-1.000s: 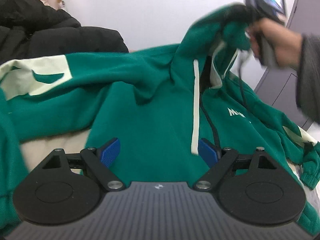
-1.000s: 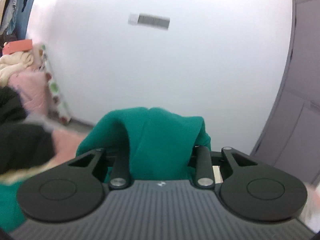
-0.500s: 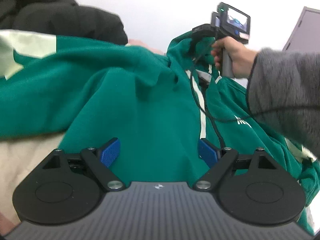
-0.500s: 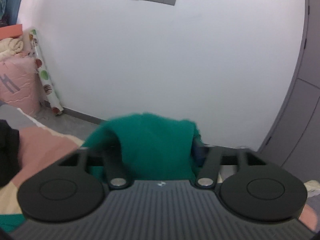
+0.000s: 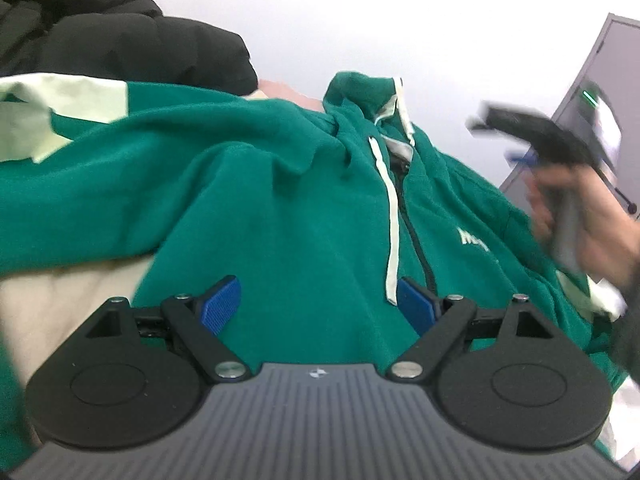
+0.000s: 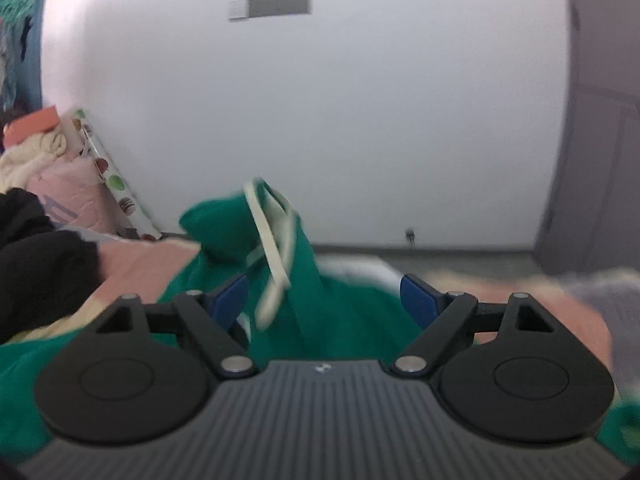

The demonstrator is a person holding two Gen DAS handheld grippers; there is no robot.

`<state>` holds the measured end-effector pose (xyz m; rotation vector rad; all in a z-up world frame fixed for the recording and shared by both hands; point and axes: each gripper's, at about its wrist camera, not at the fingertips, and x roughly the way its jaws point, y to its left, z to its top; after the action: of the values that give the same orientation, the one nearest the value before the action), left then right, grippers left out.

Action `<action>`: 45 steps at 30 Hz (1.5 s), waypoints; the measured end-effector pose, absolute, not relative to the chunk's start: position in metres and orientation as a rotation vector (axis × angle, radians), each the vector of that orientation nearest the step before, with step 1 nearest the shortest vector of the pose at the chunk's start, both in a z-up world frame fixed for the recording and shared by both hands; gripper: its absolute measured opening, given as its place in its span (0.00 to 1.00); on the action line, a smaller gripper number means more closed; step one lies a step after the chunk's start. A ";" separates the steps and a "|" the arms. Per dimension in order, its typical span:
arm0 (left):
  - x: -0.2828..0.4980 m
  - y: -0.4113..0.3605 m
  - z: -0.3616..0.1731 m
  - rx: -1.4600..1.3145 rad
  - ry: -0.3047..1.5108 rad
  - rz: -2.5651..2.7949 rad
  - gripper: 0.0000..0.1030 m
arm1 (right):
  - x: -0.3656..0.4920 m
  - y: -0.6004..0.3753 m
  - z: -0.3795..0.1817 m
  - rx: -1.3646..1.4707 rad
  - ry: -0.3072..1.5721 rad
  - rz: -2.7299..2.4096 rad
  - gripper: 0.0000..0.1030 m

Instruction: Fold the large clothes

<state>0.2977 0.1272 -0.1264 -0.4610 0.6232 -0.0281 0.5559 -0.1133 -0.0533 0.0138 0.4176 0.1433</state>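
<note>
The left tongs (image 5: 318, 300) are pointed forward and somewhat downward over the green hoodie (image 5: 280, 200), with their blue pads (image 5: 221, 304) set wide apart and nothing gripped; the green cloth is seen between and beyond them, and whether it is touched cannot be told. The hoodie is spread front up across a beige surface (image 5: 60, 292), its zip and pale drawstring (image 5: 391, 216) running away from the tongs toward the crumpled hood (image 5: 360, 88), and one sleeve with a pale patch (image 5: 60, 112) is stretched off to the left. A black padded jacket (image 5: 120, 40) is piled behind it. At the right of the left view, the right hand (image 5: 580, 220) is seen blurred, wrapped around the handle of its tool. The right tongs (image 6: 324, 300) have just been opening and are now spread wide, aimed slightly downward; the hood and its drawstrings (image 6: 272, 240) stand loosely between the pads, nearer the left one, and are not pressed by either.
</note>
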 end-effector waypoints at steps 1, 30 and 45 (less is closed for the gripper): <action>0.293 0.129 -0.123 -0.468 0.624 -0.024 0.86 | 0.535 -0.124 -0.054 0.034 0.441 0.146 0.82; 0.152 0.130 -0.114 -0.574 0.922 0.220 0.85 | 0.250 -0.309 -0.174 0.472 0.894 -0.040 0.81; 0.127 0.103 -0.123 -0.683 0.962 0.075 0.68 | 0.244 -0.300 -0.177 0.524 0.957 0.121 0.41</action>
<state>0.1273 0.1030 -0.1231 -0.6832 0.9622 0.0753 0.2438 -0.2996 -0.1767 0.5238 0.9573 0.1213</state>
